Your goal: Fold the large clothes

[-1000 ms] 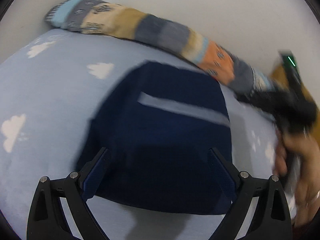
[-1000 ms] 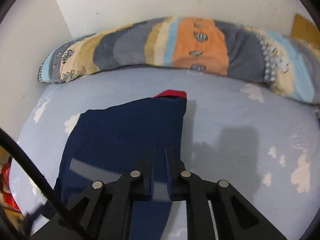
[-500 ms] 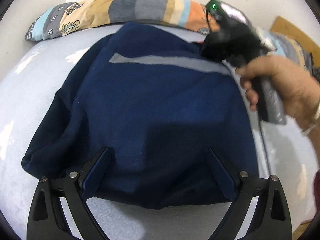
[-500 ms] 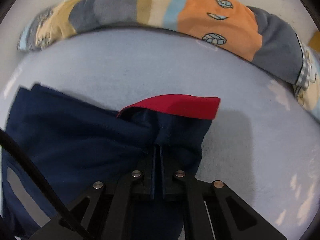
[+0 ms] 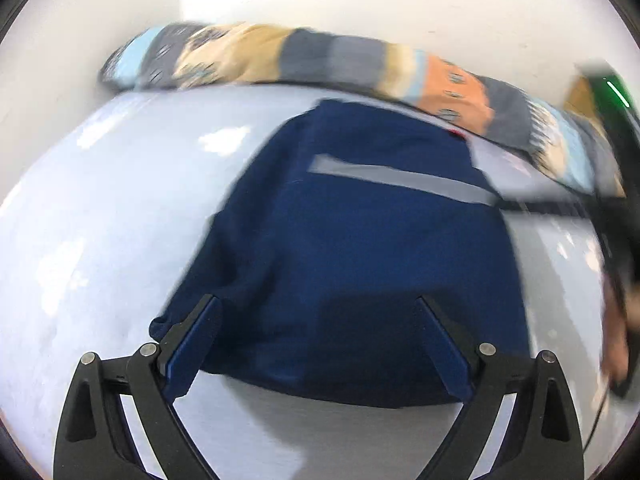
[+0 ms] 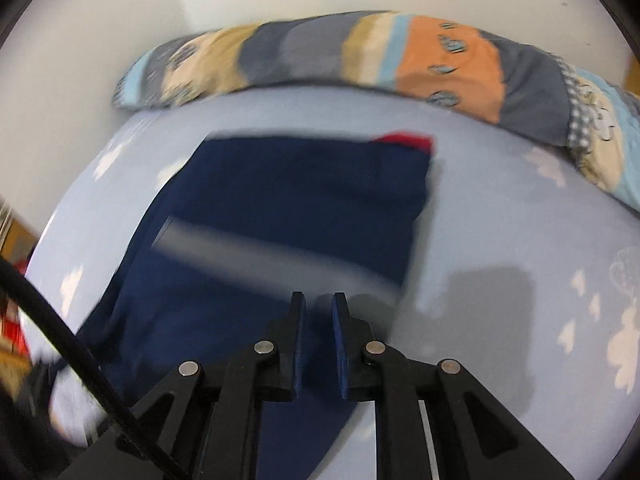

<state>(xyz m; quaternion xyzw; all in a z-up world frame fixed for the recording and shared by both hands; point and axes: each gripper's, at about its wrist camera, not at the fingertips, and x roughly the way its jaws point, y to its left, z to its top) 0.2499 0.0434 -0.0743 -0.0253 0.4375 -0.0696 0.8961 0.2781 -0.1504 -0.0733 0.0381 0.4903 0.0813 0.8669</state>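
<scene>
Clothes first: from the left wrist view, the dark blue garment (image 5: 352,264) is lying on the bed (image 5: 100,240), already doubled over into a rough rectangle with its grey stripe (image 5: 400,178) running across the upper half. It sits near the long patterned pillow (image 5: 304,56) at the wall side, probably so there's open sheet on the near side to work on. The left tool (image 5: 320,312) has its jaws spread wide, hovering over the near edge of the garment with nothing pinched. I'd guess it's kept spread like that so it can come down on the near hem for the next fold. Off at the right edge you can just make out a blurry hand (image 5: 618,320) on the other tool's handle.

Right wrist view is blurry too, but it's the same garment (image 6: 280,216) from the other side, with a bit of red fabric (image 6: 408,141) poking out at the far corner, maybe a lining or collar, can't tell. The right tool (image 6: 318,308) has its jaws standing only a sliver apart, having just eased open a touch, and I don't see any cloth between them. It's poised above the right side of the garment, near the stripe (image 6: 256,256). My read is it has let go of that side.
</scene>
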